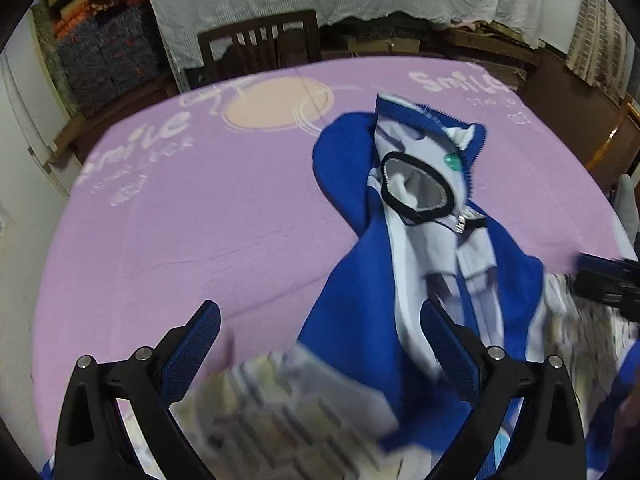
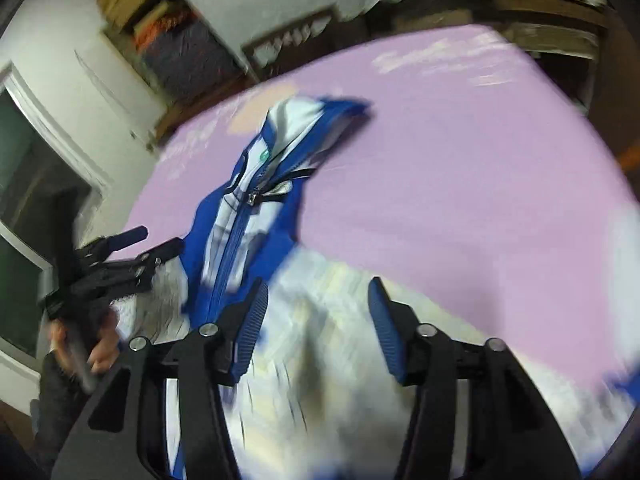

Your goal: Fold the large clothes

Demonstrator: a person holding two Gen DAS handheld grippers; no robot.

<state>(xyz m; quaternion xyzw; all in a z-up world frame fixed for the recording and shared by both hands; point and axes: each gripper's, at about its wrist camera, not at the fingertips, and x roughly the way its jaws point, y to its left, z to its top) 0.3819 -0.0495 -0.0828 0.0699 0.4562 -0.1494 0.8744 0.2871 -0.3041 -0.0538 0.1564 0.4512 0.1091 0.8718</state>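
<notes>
A blue and white zip-up jacket (image 1: pixel 404 240) lies crumpled on the purple cloth-covered table (image 1: pixel 180 220), its collar end pointing away and a white patterned part bunched near me. My left gripper (image 1: pixel 320 332) is open above the near part of the jacket, holding nothing. It also shows in the right wrist view (image 2: pixel 156 246) at the left, over the jacket's edge. The jacket (image 2: pixel 248 216) runs up the middle there. My right gripper (image 2: pixel 318 304) is open above the white patterned part, empty. Its tip shows at the right edge of the left wrist view (image 1: pixel 600 276). Both views are blurred.
A dark wooden chair (image 1: pixel 260 44) stands at the table's far side under a white lace curtain (image 1: pixel 340 0). Stacked fabrics (image 1: pixel 104 52) fill shelves at the back left. A wooden cabinet (image 1: pixel 580 120) stands at the right. A white door frame (image 2: pixel 60 128) is at left.
</notes>
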